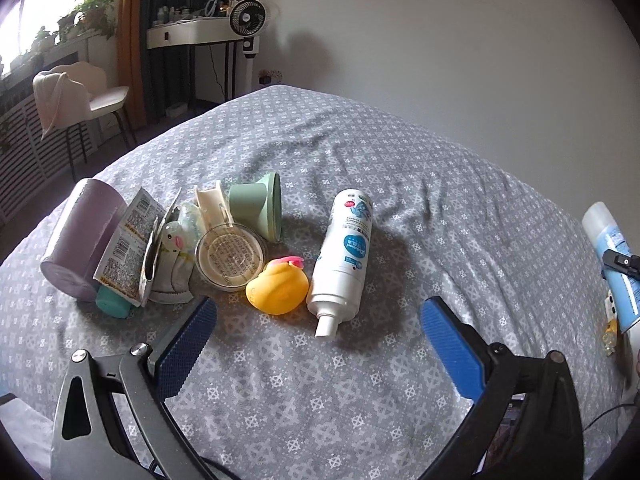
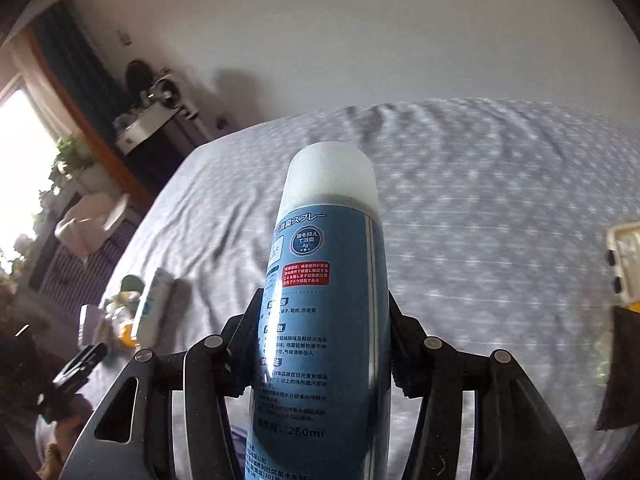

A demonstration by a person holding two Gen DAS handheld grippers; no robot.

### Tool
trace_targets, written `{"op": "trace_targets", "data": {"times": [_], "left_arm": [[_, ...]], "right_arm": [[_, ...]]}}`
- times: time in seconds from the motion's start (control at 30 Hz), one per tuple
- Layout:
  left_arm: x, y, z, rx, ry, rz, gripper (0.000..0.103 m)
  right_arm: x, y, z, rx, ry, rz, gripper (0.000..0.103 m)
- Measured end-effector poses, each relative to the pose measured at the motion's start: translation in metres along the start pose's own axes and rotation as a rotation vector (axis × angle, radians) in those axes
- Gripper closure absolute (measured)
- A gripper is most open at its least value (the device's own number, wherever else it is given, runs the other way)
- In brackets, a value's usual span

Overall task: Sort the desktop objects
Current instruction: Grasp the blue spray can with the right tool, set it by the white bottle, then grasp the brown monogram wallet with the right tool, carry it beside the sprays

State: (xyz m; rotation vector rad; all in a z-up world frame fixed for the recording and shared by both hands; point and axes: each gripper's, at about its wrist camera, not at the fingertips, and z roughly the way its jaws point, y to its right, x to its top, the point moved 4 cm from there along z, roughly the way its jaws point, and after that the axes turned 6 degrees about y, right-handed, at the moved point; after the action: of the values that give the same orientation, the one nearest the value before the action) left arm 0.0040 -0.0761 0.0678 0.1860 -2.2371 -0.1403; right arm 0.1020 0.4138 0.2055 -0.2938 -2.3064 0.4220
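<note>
Spray can (image 2: 326, 312) clamped lengthwise in right tool (image 2: 324, 320), white cap pointing ahead, above the bed (image 2: 500, 208). Left tool (image 1: 318, 322) gaping, empty; just ahead, white bottle (image 1: 344, 252) and yellow duck (image 1: 278, 286); further left, green cup (image 1: 256, 210), purple roll (image 1: 82, 236).

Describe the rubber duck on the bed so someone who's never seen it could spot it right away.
On the grey patterned bedspread, find the row of small items at its near left. The duck lies at the row's near end, between the clear round lid and the white spray bottle lying on its side. It is the only bright yellow thing there, with a pink top.
</note>
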Motion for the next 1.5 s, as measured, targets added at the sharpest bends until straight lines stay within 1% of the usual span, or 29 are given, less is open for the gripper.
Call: {"op": "trace_targets", "data": {"times": [0.1, 0.13, 0.23, 0.3, 0.4, 0.5, 0.57, 0.67, 0.73, 0.8, 0.83, 0.87, 0.93, 0.97, 1.0, 1.03, 1.1, 1.13, 1.2, 1.27, 1.33, 1.43, 1.5], "left_arm": [[0.003, -0.012, -0.008, 0.035, 0.036, -0.037, 0.000], [0.004, -0.018, -0.010, 0.048, 0.042, -0.057, 0.000], [0.003, -0.035, -0.011, 0.080, 0.042, -0.119, 0.000], [0.000, -0.044, -0.009, 0.099, 0.029, -0.148, 0.000], [-0.002, -0.053, -0.006, 0.107, 0.013, -0.187, 0.000], [-0.004, -0.059, -0.004, 0.117, 0.010, -0.204, 0.000], [-0.006, -0.059, -0.002, 0.123, 0.005, -0.203, 0.000], [-0.007, -0.060, -0.001, 0.132, -0.001, -0.196, 0.000], [-0.008, -0.060, 0.001, 0.135, -0.007, -0.192, 0.000], [-0.009, -0.059, 0.002, 0.139, -0.013, -0.184, 0.000], [-0.009, -0.058, 0.002, 0.141, -0.017, -0.179, 0.000], [-0.010, -0.057, 0.003, 0.142, -0.020, -0.173, 0.000], [-0.011, -0.056, 0.003, 0.144, -0.024, -0.165, 0.000], [-0.010, -0.055, 0.004, 0.148, -0.025, -0.164, 0.000], [-0.011, -0.055, 0.003, 0.152, -0.024, -0.163, 0.000], [-0.011, -0.055, 0.003, 0.154, -0.022, -0.164, 0.000], [-0.010, -0.055, 0.001, 0.159, -0.015, -0.163, 0.000], [-0.010, -0.055, 0.000, 0.162, -0.011, -0.160, 0.000], [-0.008, -0.054, -0.001, 0.166, -0.004, -0.155, 0.000], [-0.008, -0.051, -0.005, 0.167, 0.005, -0.146, 0.000], [-0.007, -0.048, -0.007, 0.164, 0.008, -0.134, 0.000], [-0.006, -0.042, -0.010, 0.151, 0.015, -0.117, 0.000], [-0.005, -0.037, -0.010, 0.142, 0.020, -0.103, 0.000]], "right_arm": [[-0.003, -0.073, 0.039, 0.116, -0.070, -0.032, 0.052], [-0.005, -0.093, 0.051, 0.139, -0.088, -0.051, 0.052], [-0.017, -0.163, 0.100, 0.231, -0.167, -0.067, 0.052], [-0.028, -0.205, 0.126, 0.263, -0.208, -0.095, 0.052], [-0.049, -0.267, 0.158, 0.319, -0.257, -0.192, 0.052], [-0.059, -0.309, 0.187, 0.360, -0.289, -0.210, 0.052], [-0.062, -0.328, 0.205, 0.372, -0.296, -0.235, 0.052], [-0.065, -0.351, 0.231, 0.355, -0.285, -0.294, 0.052], [-0.069, -0.355, 0.249, 0.320, -0.300, -0.321, 0.051], [-0.074, -0.350, 0.263, 0.271, -0.316, -0.368, 0.050], [-0.073, -0.349, 0.265, 0.241, -0.295, -0.412, 0.045], [-0.072, -0.349, 0.263, 0.214, -0.251, -0.462, 0.042], [-0.061, -0.342, 0.242, 0.156, -0.120, -0.546, 0.023], [-0.053, -0.336, 0.227, 0.123, -0.064, -0.564, 0.019], [-0.045, -0.332, 0.213, 0.117, -0.021, -0.563, 0.017], [-0.038, -0.324, 0.197, 0.141, 0.005, -0.548, 0.017], [-0.027, -0.302, 0.160, 0.207, 0.014, -0.497, 0.017], [-0.023, -0.288, 0.145, 0.222, 0.008, -0.469, 0.017], [-0.029, -0.242, 0.110, 0.216, -0.010, -0.401, 0.017], [-0.039, -0.190, 0.080, 0.188, -0.015, -0.315, 0.017], [-0.054, -0.126, 0.045, 0.132, -0.012, -0.212, 0.017], [-0.079, -0.018, -0.016, -0.080, 0.046, -0.069, 0.017], [-0.097, 0.054, -0.062, -0.206, 0.088, 0.070, 0.017]]}}
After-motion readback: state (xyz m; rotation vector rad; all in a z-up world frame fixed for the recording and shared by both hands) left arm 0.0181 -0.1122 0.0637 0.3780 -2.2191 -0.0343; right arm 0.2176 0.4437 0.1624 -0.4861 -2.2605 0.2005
